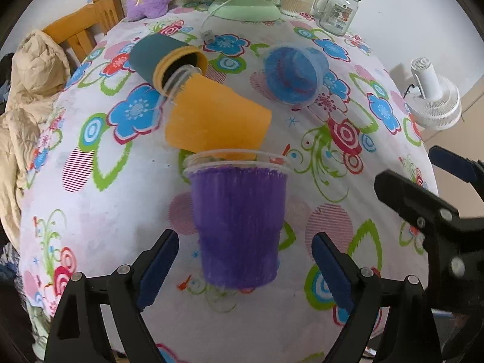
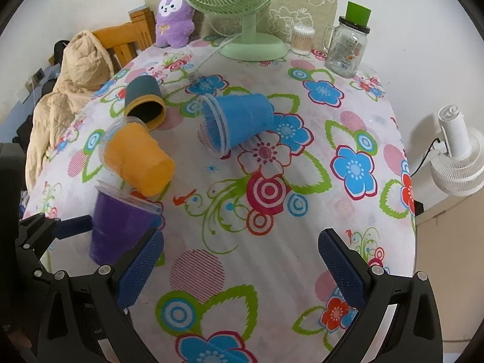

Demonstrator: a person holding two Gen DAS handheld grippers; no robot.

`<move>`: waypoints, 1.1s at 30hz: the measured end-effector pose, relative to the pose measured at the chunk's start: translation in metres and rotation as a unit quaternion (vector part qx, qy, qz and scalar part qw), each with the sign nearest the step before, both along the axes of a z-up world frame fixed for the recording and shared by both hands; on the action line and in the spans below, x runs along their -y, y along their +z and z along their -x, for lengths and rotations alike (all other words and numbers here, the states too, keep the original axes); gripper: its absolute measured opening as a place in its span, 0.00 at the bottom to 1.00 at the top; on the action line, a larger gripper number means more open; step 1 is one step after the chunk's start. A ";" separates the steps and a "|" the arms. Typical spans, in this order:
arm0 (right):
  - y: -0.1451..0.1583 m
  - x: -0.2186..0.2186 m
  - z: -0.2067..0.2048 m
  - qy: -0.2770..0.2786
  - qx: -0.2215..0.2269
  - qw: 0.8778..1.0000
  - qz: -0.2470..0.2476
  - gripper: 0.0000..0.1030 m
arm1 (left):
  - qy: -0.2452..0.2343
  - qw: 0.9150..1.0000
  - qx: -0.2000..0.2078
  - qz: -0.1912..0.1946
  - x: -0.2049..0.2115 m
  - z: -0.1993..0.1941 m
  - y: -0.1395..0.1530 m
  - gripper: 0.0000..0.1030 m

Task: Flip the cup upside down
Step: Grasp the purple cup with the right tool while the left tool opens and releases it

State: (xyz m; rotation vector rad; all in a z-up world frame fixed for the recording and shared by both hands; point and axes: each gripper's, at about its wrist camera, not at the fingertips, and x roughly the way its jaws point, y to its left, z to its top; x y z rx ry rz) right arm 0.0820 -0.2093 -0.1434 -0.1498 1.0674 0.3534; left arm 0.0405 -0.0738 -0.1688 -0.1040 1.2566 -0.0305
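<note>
A purple cup (image 1: pixel 237 224) lies on its side on the flowered tablecloth, its rim pointing away from me; it also shows in the right wrist view (image 2: pixel 121 227). My left gripper (image 1: pixel 245 269) is open, its jaws on either side of the purple cup without touching it. An orange cup (image 1: pixel 217 121) lies on its side just beyond it. A dark teal cup (image 1: pixel 163 57) and a blue cup (image 1: pixel 293 72) also lie on their sides. My right gripper (image 2: pixel 242 269) is open and empty over the tablecloth, to the right of the purple cup.
A green fan (image 2: pixel 242 9), a purple plush toy (image 2: pixel 174 18), a glass jar with a green lid (image 2: pixel 348 45) and a cotton swab box (image 2: pixel 302 40) stand at the table's far edge. A wooden chair with a beige jacket (image 2: pixel 72 90) is at left. A white fan (image 2: pixel 456 157) stands at right.
</note>
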 end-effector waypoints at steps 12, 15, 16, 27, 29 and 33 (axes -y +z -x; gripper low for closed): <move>0.026 -0.026 0.032 -0.060 0.034 0.997 -0.035 1.00 | -0.108 0.994 0.012 0.016 -0.033 0.020 0.026 0.89; 0.029 -0.040 0.045 -0.082 0.051 0.995 -0.032 1.00 | -0.148 0.989 0.010 0.015 -0.044 0.024 0.025 0.89; 0.028 -0.045 0.049 -0.090 0.052 0.994 -0.028 1.00 | -0.162 0.987 0.011 0.014 -0.049 0.026 0.024 0.89; 0.004 -0.102 0.086 -0.141 0.060 0.988 -0.022 1.00 | -0.267 0.964 0.013 -0.003 -0.088 0.035 0.010 0.89; 0.000 -0.112 0.090 -0.138 0.066 0.988 -0.017 1.00 | -0.279 0.960 0.007 0.003 -0.096 0.036 0.006 0.89; -0.014 -0.126 0.092 -0.136 0.068 0.988 -0.008 1.00 | -0.296 0.955 0.003 -0.019 -0.107 0.035 -0.007 0.89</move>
